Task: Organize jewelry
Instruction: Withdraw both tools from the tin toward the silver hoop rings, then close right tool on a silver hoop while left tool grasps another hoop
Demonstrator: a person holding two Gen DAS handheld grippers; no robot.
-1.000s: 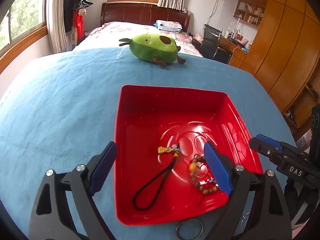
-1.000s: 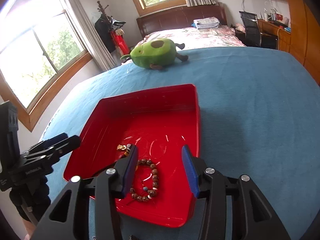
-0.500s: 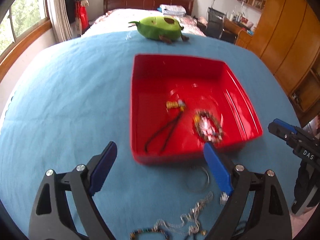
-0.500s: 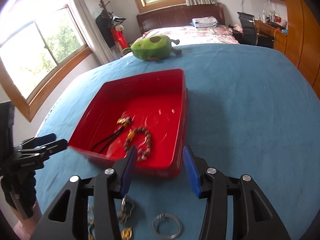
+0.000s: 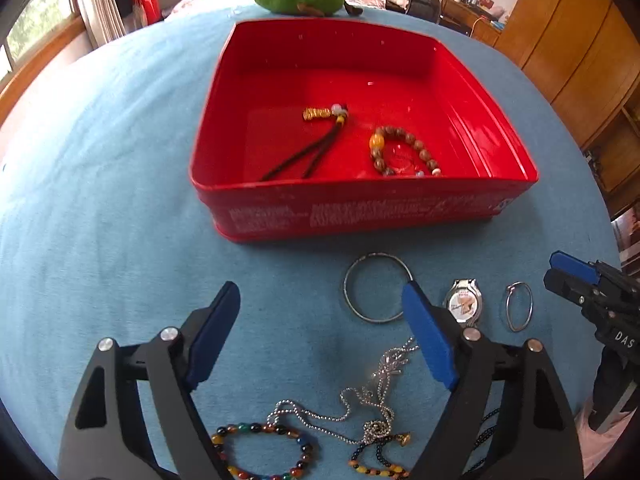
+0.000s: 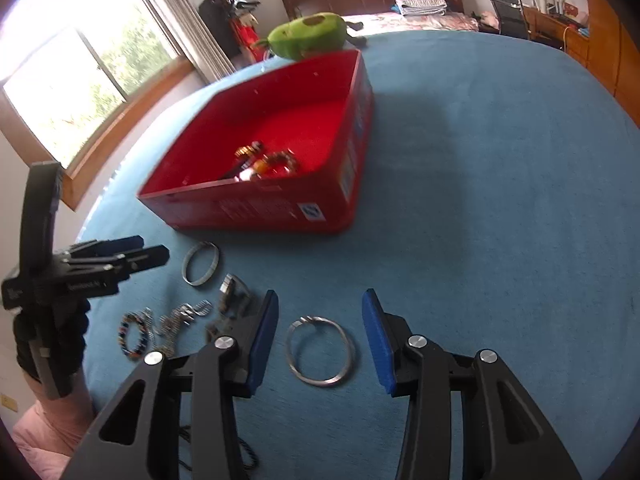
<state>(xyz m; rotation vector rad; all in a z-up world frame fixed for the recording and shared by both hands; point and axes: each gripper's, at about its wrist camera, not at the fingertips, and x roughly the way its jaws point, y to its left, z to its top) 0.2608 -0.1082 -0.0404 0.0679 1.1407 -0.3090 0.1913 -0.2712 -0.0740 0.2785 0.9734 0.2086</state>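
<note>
My right tool (image 6: 320, 338), spread, frames the thin ring (image 6: 320, 351); it lies flat on the bench, so my fingers may slide over it. Left tool (image 5: 322, 334) is spread too.

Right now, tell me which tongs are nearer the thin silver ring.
Right. The right tongs hang open directly over the thin silver ring, which shows between their tips. The left tongs sit further left, above the chain necklace.
</note>
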